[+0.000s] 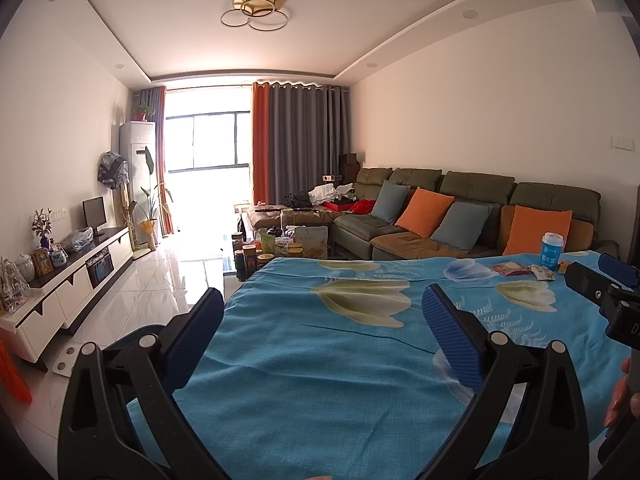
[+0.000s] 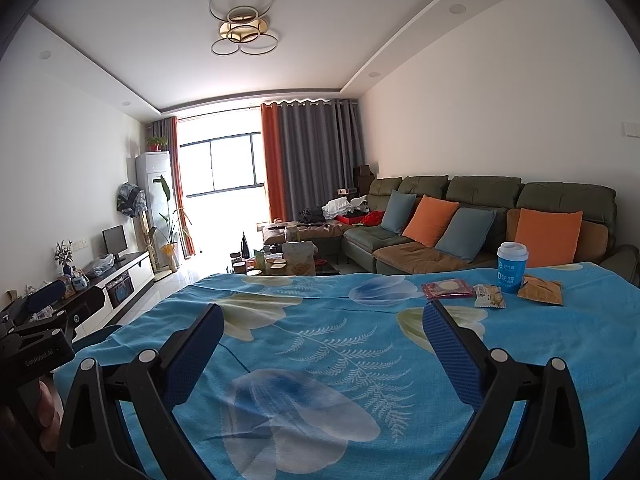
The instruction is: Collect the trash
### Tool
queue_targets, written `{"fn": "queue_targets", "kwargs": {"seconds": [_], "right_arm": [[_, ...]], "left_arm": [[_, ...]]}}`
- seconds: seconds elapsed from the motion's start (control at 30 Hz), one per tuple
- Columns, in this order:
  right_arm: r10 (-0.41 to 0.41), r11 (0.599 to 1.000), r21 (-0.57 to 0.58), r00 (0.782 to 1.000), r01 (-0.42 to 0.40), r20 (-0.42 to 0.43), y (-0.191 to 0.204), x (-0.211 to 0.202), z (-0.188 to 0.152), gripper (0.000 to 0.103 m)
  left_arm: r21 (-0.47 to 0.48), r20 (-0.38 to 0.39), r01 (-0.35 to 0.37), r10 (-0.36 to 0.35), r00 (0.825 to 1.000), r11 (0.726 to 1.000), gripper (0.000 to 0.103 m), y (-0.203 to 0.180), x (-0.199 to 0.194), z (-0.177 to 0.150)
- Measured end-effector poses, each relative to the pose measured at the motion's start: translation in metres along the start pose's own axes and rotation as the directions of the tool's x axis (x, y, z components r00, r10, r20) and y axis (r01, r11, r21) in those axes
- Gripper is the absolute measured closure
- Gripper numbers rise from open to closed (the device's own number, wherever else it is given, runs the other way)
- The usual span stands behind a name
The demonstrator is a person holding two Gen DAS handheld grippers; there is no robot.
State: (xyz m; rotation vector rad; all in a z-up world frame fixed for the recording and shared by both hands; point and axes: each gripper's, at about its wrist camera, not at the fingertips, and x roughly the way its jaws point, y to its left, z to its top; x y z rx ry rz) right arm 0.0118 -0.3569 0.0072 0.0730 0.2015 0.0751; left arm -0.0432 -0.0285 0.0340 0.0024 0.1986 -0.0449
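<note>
Both tongs, left tongs (image 1: 322,304) and right tongs (image 2: 322,320), hover released above the blue cloth (image 2: 320,344), grasping nothing.

living room, white walls, glossy white tile floor (image 1: 160,280). bright window (image 1: 208,140) at far end, orange and grey curtains (image 1: 296,140). green sectional sofa (image 2: 480,216) along right wall, orange and blue cushions. ring ceiling lamp (image 1: 256,0). tv cabinet (image 1: 72,280) at left.

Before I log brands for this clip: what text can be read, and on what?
"GenRobot.AI": on the left gripper body, seen in the right wrist view.
"D": cut-off letter on the right gripper body.
Cup: a large "0"; the rest is blurred.
Wrappers: print too small.
</note>
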Motion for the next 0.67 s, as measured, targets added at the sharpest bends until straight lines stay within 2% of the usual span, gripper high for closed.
{"fn": "queue_targets", "kwargs": {"seconds": [0.37,0.53,0.6,0.67], "right_arm": [[-0.011,1.0,0.009,1.0,0.011,-0.004,-0.003,0.001,-0.003,0.007],[-0.036,0.999,0.017,0.999,0.036,-0.02,-0.012,0.005,-0.004,0.007],[-0.045,0.999,0.026,0.998,0.045,-0.036,-0.018,0.008,-0.003,0.007],[-0.057,0.998,0.033,0.997,0.059,-0.061,-0.027,0.013,-0.002,0.007]], "left_arm": [[0.044,0.0,0.021,-0.021,1.0,0.999,0.006,-0.005,0.002,0.0],[0.047,-0.098,0.07,-0.065,0.993,0.996,0.006,-0.009,0.023,0.001],[0.049,-0.163,0.09,-0.08,0.983,0.995,0.006,-0.009,0.04,0.003],[0.038,-0.239,0.114,-0.102,0.966,0.993,0.006,-0.009,0.063,0.004]]}}
